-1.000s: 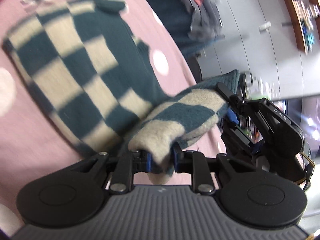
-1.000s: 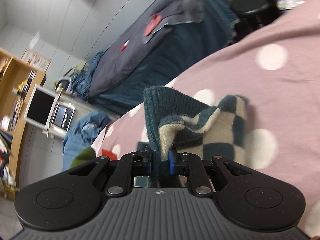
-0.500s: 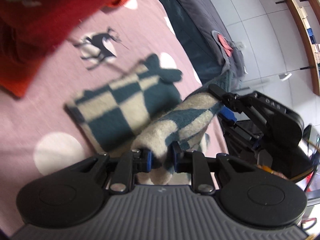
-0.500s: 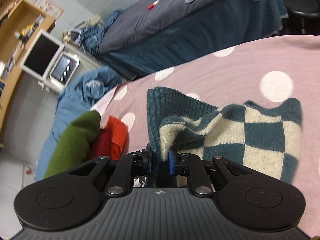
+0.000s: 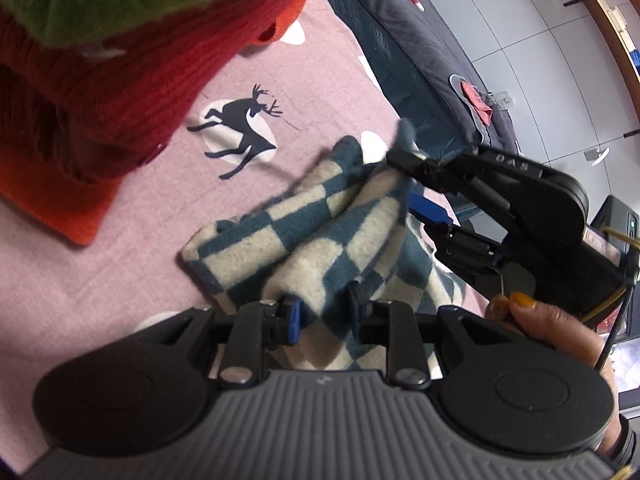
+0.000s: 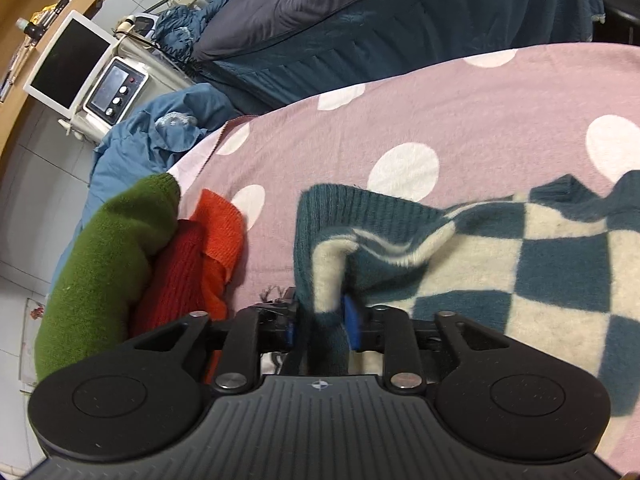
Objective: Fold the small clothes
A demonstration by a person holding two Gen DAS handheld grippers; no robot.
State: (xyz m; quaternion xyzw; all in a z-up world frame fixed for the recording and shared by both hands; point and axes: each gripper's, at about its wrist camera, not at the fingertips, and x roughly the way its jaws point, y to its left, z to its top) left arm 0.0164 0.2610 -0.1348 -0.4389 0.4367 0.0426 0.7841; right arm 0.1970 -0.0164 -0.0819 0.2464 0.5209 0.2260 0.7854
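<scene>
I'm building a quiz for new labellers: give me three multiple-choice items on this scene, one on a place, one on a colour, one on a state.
1. Where is the green garment?
A. On top of the red knit
B. Under the checked sweater
C. On the floor

2. The checked sweater is:
A. red and black
B. teal and cream
C. green and white

3. The sweater lies:
A. flat, fully spread
B. bunched, doubled over
C. hung up

Answers: 1 A, it rests on the red pile. 2 B, both views show those squares. 3 B, layers overlap on the pink spotted blanket.
</scene>
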